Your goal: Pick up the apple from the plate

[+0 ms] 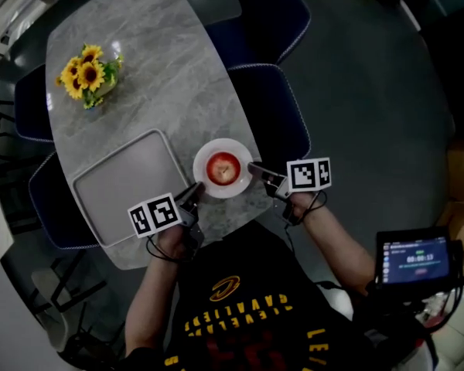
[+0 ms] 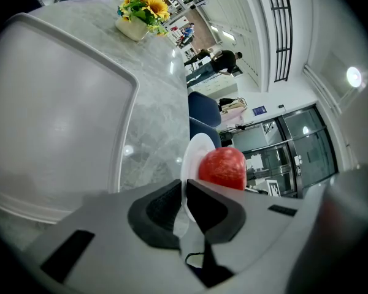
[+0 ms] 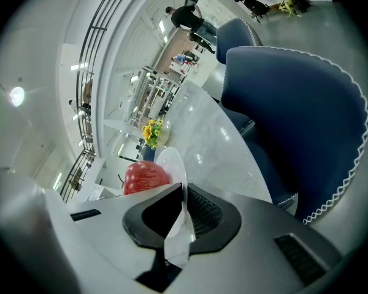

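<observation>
A red apple (image 1: 223, 168) lies in the middle of a small white plate (image 1: 202, 158) near the front edge of the grey marble table (image 1: 162, 60). My left gripper (image 1: 196, 189) is at the plate's near-left rim and my right gripper (image 1: 254, 168) at its right rim. In the left gripper view the plate (image 2: 194, 154) stands edge-on between the pads of the left gripper (image 2: 184, 204), with the apple (image 2: 224, 168) just beyond. In the right gripper view the right gripper (image 3: 184, 211) is likewise shut on the plate (image 3: 172, 163) rim, the apple (image 3: 145, 176) to its left.
A grey tray (image 1: 124, 184) lies left of the plate. A vase of sunflowers (image 1: 89, 76) stands at the far left of the table. Blue chairs (image 1: 282, 107) are pushed against the right side. A small screen (image 1: 417, 257) sits at the lower right.
</observation>
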Available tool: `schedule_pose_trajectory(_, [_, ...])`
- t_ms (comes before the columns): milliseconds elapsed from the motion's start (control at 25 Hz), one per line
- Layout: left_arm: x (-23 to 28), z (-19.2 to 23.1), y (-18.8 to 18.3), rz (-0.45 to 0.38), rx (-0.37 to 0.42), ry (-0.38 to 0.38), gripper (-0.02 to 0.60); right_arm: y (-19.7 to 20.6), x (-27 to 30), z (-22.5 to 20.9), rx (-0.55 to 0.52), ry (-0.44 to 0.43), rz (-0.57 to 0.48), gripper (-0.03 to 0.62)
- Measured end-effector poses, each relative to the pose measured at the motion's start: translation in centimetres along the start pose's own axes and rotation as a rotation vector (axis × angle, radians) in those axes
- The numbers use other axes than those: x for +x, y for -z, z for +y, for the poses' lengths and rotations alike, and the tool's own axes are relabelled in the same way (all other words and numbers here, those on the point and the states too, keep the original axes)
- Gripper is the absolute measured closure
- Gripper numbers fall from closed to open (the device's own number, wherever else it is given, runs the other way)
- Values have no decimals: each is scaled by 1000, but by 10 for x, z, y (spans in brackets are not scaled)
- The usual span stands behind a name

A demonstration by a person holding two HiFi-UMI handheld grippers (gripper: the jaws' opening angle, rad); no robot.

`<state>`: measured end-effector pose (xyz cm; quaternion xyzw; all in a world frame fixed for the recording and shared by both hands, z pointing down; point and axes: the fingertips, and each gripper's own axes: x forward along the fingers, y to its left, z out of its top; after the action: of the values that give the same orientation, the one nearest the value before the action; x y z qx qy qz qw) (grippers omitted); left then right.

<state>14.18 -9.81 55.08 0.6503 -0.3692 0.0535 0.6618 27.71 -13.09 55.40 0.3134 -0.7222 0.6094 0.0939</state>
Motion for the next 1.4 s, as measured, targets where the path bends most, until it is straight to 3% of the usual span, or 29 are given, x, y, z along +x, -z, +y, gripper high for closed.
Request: schedule_pose_trajectory(1400, [0,1,0,-18,2,0,551,0,0,5,-8,-13,15,560])
